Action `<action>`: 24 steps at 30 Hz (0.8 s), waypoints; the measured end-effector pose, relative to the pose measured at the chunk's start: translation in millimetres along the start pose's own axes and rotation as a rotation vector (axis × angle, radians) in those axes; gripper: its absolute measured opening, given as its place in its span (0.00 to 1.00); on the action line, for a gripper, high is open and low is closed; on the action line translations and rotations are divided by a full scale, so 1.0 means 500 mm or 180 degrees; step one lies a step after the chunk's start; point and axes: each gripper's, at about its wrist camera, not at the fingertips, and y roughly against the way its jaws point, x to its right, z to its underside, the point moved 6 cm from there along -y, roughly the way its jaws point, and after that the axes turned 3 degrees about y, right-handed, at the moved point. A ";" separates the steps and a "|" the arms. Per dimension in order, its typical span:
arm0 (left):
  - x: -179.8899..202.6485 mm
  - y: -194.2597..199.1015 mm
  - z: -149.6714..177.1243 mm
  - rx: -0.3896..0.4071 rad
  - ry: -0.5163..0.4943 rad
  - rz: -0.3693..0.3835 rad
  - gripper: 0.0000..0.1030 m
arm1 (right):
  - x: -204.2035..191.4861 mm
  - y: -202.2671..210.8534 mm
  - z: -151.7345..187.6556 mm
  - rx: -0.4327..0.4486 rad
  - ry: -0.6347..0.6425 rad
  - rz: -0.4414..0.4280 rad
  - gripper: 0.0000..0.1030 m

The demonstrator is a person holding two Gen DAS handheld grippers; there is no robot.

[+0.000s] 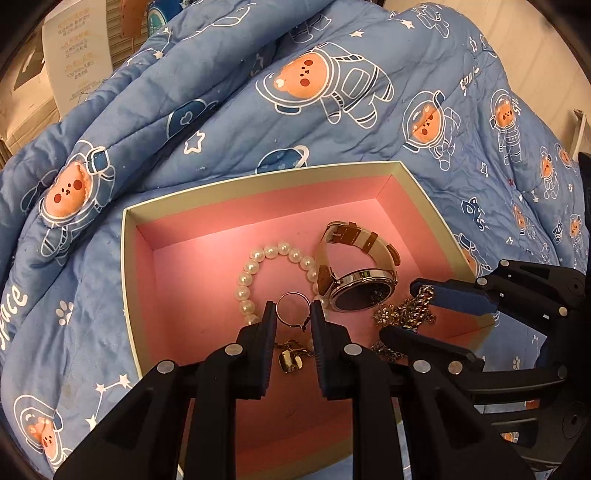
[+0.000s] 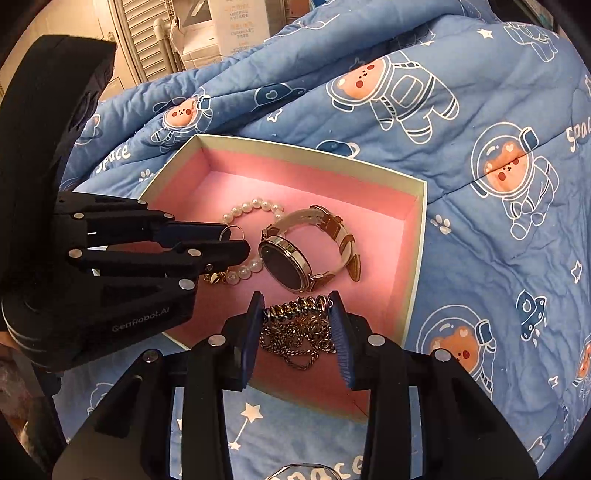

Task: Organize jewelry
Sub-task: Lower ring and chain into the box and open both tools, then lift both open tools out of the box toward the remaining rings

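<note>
Jewelry is seen collected in a pink-lined box (image 1: 127, 236) that sits on a blue quilt (image 1: 229, 122) printed with astronaut bears.

Left wrist view:
- Left gripper (image 1: 293, 314) is clamped on a thin metal ring (image 1: 293, 309), held upright between the pads at lower centre of the frame, above the box floor.
- A pearl bracelet (image 1: 258, 266) is laid on the pink floor just behind the ring, touching the watch strap.
- A watch (image 1: 360, 291) with a dark dial and a tan-and-white strap is seen right of centre, lying tilted on its side.
- A small gold piece (image 1: 290, 360) is visible below the ring, between the pads.
- Right gripper (image 1: 413, 306) enters from the right edge of the frame, with chain links in its pads.

Right wrist view:
- Right gripper (image 2: 297, 304) is closed on a chunky metal chain (image 2: 295, 310); the top links are pinched between the pads and the rest is piled loosely below them, at the near edge of the box.
- Left gripper (image 2: 236, 236) enters from the left of the frame, the ring (image 2: 231, 232) caught at its tips, above the pearl bracelet (image 2: 255, 205).
- The watch (image 2: 291, 262) lies at frame centre, just beyond the chain.
- Cartons with printed text (image 2: 236, 22) are seen at the top of the frame, behind the quilt.
</note>
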 end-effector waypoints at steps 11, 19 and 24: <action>0.002 0.047 -0.020 0.0268 0.0045 0.0069 0.60 | -0.009 0.026 -0.011 0.0201 0.0039 0.0023 0.65; -0.041 0.165 0.025 0.0811 0.0410 0.0138 0.90 | -0.023 0.138 0.061 0.0724 0.0058 0.0129 0.85; -0.037 0.205 0.147 0.0885 0.0431 0.0111 0.92 | -0.030 0.176 0.181 0.0708 -0.0117 0.0092 0.85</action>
